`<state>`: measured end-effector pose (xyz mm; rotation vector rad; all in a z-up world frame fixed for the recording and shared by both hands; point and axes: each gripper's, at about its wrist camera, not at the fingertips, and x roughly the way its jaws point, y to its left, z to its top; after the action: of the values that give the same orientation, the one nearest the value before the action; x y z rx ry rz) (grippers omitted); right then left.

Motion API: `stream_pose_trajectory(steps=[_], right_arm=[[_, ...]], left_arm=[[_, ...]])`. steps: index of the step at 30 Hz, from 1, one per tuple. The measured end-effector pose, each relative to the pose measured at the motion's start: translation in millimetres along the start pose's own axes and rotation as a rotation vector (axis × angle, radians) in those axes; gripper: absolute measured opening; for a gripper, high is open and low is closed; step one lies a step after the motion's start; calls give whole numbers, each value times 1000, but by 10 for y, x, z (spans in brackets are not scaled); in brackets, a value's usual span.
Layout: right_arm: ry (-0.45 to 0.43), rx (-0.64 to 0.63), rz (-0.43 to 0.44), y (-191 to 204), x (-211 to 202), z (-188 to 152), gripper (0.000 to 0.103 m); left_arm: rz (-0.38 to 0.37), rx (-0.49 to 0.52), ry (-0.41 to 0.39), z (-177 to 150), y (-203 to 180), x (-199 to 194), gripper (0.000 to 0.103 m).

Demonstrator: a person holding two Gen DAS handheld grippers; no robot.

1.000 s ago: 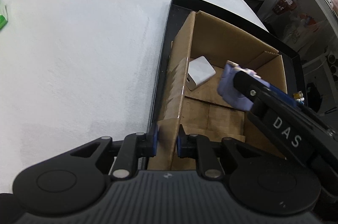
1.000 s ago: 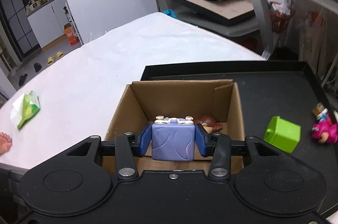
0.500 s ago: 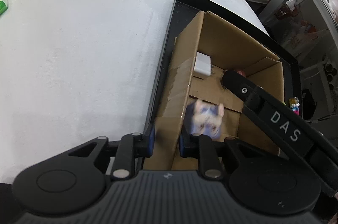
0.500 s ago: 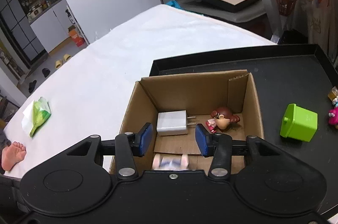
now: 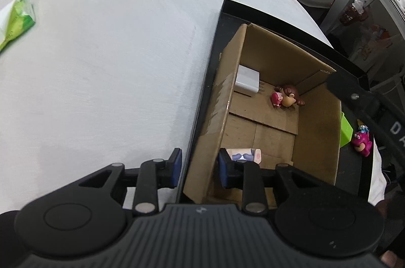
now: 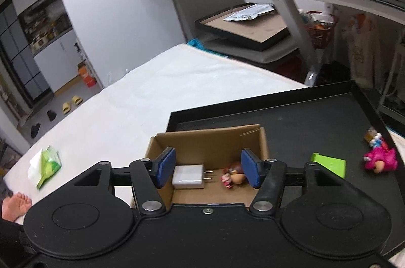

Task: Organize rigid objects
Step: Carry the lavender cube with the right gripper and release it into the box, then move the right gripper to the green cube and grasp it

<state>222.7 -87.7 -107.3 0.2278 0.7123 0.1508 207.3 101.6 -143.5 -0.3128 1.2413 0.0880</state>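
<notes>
Cardboard box [image 5: 316, 141] floor, charger [image 5: 246, 81] prongs rightward

Both grippers are matte black plastic: the left gripper [image 5: 198, 171] and right gripper [image 6: 206, 170] carry blue pads [image 6: 165, 166], silver screws and round embossed discs; white lettering marks one arm.

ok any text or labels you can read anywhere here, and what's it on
"D", then a letter cut off by the frame edge: white, on the right gripper's black body, left wrist view.
Orange box on the floor and green packet: print too blurred to read.
Nothing else legible.
</notes>
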Motion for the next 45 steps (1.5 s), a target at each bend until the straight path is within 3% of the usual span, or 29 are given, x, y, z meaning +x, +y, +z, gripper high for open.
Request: stream_pose_trajectory(steps=[9, 16, 24, 35, 42, 45], right_arm=[[-29, 2, -48, -173, -109, 7, 64], [-26, 36, -149, -479, -130, -9, 77], [-24, 100, -193, -803, -64, -28, 79], [62, 214, -252, -1148, 296, -159, 79], [116, 222, -229, -1209, 448, -202, 79], [151, 195, -239, -1206, 562, -266, 74]], left_arm=[[100, 33, -28, -36, -195, -38, 37], [159, 45, -21, -106, -304, 82, 42], [225, 86, -28, -102, -531, 179, 45], [285, 102, -28, 0, -723, 291, 46], [327, 96, -19, 31, -775, 386, 49], [338, 100, -15, 39, -797, 412, 51]])
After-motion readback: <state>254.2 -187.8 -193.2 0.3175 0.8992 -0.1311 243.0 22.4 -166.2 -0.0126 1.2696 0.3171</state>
